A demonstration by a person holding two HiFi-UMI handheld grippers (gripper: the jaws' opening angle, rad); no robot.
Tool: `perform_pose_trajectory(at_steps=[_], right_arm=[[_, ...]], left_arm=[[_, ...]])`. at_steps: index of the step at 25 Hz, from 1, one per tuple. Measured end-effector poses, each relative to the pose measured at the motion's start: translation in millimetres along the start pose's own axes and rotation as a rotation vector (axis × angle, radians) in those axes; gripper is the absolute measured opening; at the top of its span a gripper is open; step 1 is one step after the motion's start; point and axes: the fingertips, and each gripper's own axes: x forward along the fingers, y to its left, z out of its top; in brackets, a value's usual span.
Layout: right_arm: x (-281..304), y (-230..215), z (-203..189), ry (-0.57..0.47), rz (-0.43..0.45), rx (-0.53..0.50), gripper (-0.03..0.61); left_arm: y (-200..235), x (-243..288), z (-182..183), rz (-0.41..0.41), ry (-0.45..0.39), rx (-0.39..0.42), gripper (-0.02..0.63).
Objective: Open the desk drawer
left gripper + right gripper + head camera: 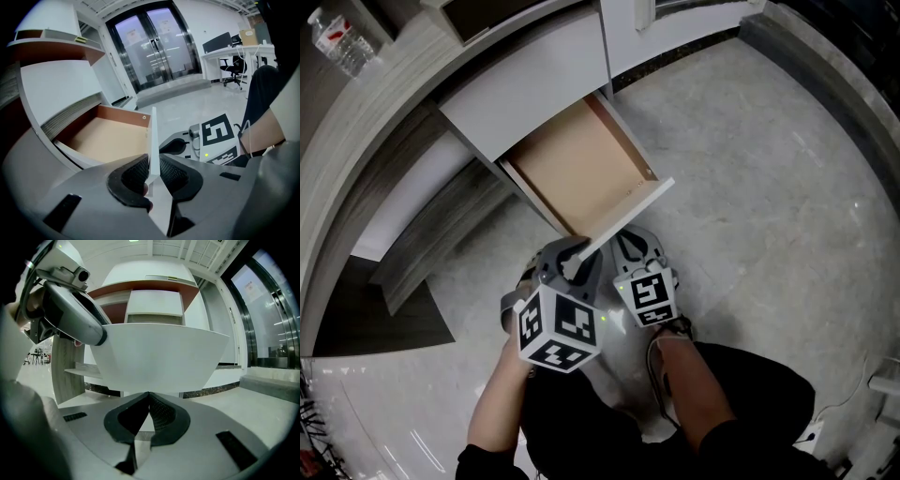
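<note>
Beneath the desk (389, 98), left gripper (575, 261) clamps and partly hides the drawer front (633, 208).

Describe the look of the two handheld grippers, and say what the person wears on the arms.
The left gripper and right gripper are smooth grey moulded shells with black, finely textured jaw pads. Each carries a white cube printed with black square markers. A small green light glows beside the right one's cube. The forearms are unsleeved; dark clothing shows below them.

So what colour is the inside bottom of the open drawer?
Light tan, like plain board; the drawer shows best in the head view.
</note>
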Motion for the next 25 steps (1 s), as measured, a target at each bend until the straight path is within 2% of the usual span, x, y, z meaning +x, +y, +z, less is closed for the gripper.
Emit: perform_pose_trajectory(at_steps=[25], right_arm=[[-2.2, 7.9, -5.4, 0.012, 0.013, -0.012, 0.006]], left_arm=[[-5.6, -9.9, -0.1, -0.002, -0.024, -0.004, 0.074]])
